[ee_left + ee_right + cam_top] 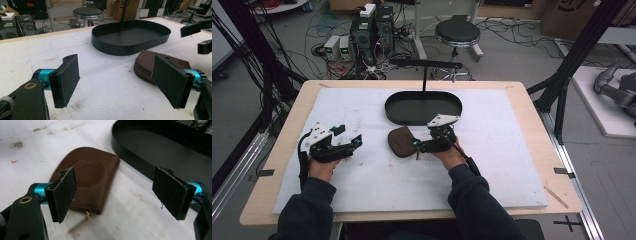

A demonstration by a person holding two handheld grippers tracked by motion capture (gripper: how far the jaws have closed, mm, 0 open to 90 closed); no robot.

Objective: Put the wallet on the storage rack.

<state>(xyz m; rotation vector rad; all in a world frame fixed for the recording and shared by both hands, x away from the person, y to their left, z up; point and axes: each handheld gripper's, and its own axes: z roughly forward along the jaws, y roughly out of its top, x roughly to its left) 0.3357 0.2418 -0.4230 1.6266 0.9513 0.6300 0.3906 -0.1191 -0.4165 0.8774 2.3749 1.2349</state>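
Note:
A flat brown zip pouch (401, 141) lies on the white foam board, just in front of the black oval tray (423, 107). My right gripper (424, 140) is at the pouch's right edge, open. In the right gripper view its jaws (115, 195) stand wide apart above the pouch (92, 175), whose gold zip pull (82, 222) sticks out at the near end. My left gripper (348, 135) rests on the board well left of the pouch, open and empty (117, 80). Past its right jaw I see the pouch (147, 61) and the tray (130, 47).
The white board (492, 165) covers most of the wooden table (532, 100). A black stand with a crossbar (424, 64) rises behind the tray. Beyond the table are a stool (457, 32), computers and cables on the floor. Black frame posts (572, 55) stand at the right.

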